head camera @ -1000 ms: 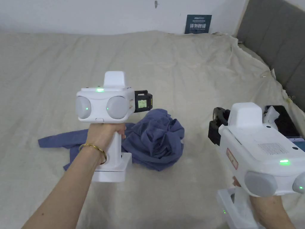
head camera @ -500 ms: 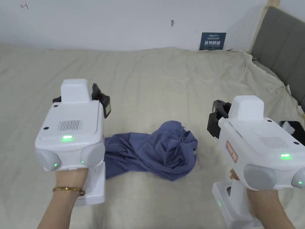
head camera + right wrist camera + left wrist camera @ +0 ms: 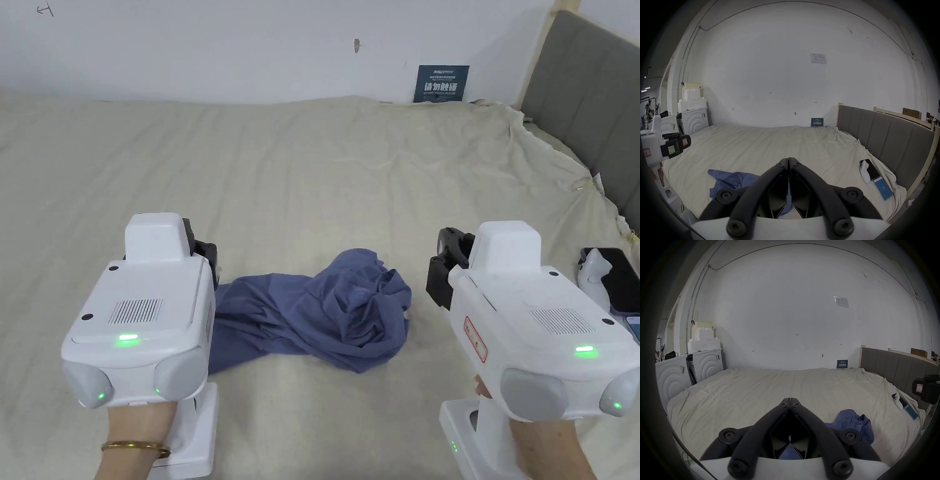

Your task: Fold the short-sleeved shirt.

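A blue short-sleeved shirt (image 3: 325, 306) lies crumpled in a heap on the beige bed sheet (image 3: 312, 169), one part trailing off to the left. My left gripper (image 3: 206, 255) is held above the sheet just left of the shirt, its white body covering the shirt's left end. In the left gripper view the left gripper (image 3: 790, 400) is shut and empty, with the shirt (image 3: 854, 423) low on the right. My right gripper (image 3: 445, 270) hovers right of the heap; the right gripper (image 3: 788, 160) is shut with nothing in it, the shirt (image 3: 732, 178) low on the left.
Two phones and a small white device (image 3: 609, 281) lie at the bed's right edge, by the grey headboard (image 3: 594, 106). A blue sign (image 3: 440, 83) leans on the far wall. White machines (image 3: 688, 369) stand left of the bed.
The left gripper has turned from sideways over the shirt to pointing forward, and has drawn back to the shirt's left end. The right gripper has barely moved. The head camera has shifted.
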A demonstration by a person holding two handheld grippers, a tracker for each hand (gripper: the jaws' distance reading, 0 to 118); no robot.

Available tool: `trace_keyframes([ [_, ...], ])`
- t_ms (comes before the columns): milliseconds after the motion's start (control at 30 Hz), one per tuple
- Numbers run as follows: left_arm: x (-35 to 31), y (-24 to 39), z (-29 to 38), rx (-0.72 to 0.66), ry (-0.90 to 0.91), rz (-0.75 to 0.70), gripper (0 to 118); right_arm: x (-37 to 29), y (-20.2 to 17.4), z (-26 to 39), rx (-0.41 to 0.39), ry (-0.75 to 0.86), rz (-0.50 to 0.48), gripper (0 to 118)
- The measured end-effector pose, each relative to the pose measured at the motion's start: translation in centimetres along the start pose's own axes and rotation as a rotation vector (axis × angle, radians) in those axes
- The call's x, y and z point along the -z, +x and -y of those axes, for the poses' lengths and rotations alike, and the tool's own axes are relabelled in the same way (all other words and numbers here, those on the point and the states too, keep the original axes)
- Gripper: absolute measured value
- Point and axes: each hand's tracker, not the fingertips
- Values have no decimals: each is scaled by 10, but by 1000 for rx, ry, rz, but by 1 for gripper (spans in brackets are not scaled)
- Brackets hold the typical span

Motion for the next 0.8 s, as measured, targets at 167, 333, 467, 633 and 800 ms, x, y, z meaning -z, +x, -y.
trace_keyframes([
  [167,1,-5,4,-7,-5,-4,0,15,4,-6,-2,-47,17,2],
  [333,6,-10,7,-7,-12,-12,0,57,16,-20,21,-144,-24,95],
  [467,10,-13,7,-4,-20,-19,0,107,20,-22,-21,-279,-13,103],
  [633,24,-18,7,-6,-15,-18,0,183,28,-20,43,-486,3,116],
  [800,41,-18,6,-9,-16,-19,0,256,27,-7,76,-697,40,114],
])
